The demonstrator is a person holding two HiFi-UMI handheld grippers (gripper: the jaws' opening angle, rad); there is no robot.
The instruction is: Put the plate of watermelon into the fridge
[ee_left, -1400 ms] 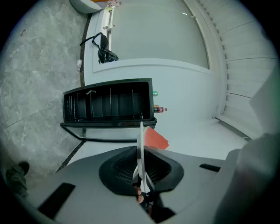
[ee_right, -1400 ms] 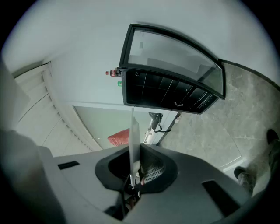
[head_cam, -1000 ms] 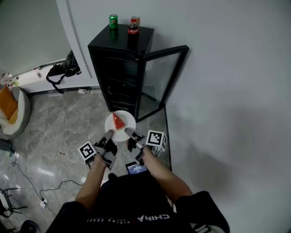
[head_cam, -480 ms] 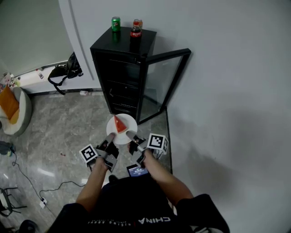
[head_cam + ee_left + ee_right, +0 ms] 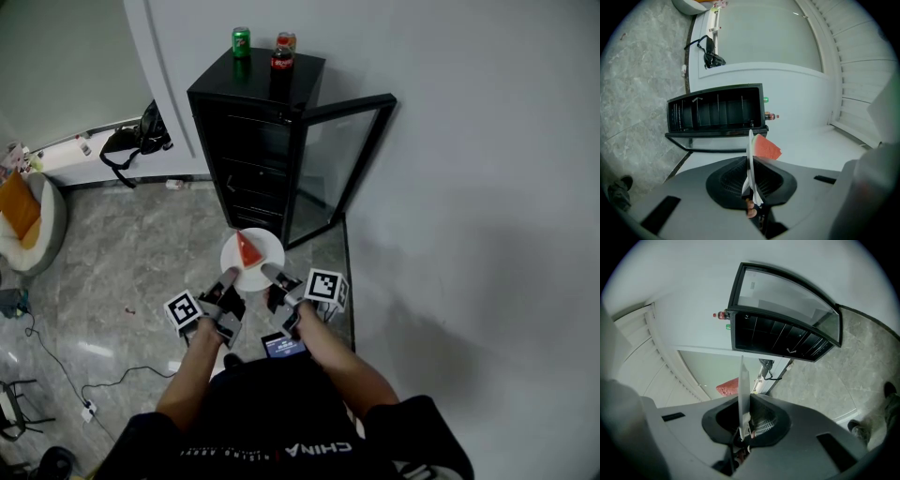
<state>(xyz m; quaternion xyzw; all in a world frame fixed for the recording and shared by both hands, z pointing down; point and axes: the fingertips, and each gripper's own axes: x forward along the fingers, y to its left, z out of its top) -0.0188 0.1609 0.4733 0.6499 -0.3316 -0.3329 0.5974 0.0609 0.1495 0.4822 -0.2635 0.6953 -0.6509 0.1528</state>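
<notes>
— Leftmost entry?
— Clamping the near-left rim of the thin round white plate with the left gripper, jaws narrowed onto it. Hovering level before the open black glass-door fridge.
— Rightmost?
— Pinching the near-right rim likewise with the right gripper. Probably handling light, stiff and breakable, with the red watermelon wedge likely sliding if tilting. Favouring two-sided rim holds.

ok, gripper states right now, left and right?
Left gripper: closed on the rim of the plate.
Right gripper: closed on the same plate, opposite edge.
</notes>
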